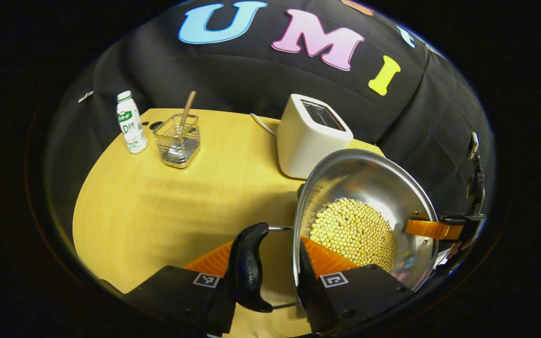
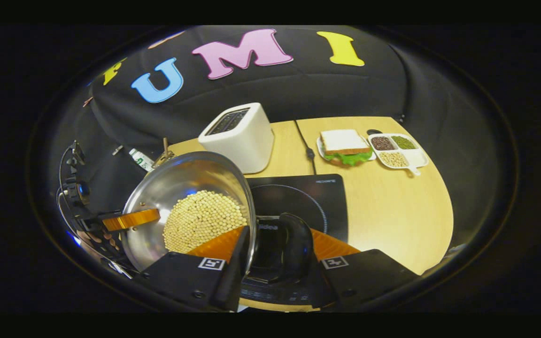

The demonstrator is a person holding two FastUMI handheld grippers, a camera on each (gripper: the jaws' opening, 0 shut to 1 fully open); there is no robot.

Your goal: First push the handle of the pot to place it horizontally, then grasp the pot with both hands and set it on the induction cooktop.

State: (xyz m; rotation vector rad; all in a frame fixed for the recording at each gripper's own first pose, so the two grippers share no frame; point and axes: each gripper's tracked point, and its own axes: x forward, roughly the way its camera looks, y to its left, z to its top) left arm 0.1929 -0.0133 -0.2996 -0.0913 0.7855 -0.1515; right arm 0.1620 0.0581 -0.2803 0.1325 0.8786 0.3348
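A steel pot (image 1: 369, 180) holding yellow beans (image 1: 352, 230) is gripped from both sides. My left gripper (image 1: 266, 244) is shut across one black side handle (image 1: 248, 267) and the pot wall, with one finger inside the rim. My right gripper (image 2: 277, 232) clasps the opposite handle (image 2: 294, 244) and the wall of the pot (image 2: 190, 180) the same way. Each gripper's inner finger also appears across the pot in the other gripper's view. The black induction cooktop (image 2: 308, 197) lies just right of the pot, partly under the right gripper.
A white toaster (image 1: 310, 136) stands behind the pot, its cord (image 2: 305, 145) running past the cooktop. At the far left are a milk bottle (image 1: 131, 123) and a wire basket (image 1: 178, 141) holding a spoon. A sandwich plate (image 2: 345, 146) and a divided bean dish (image 2: 396, 150) sit far right.
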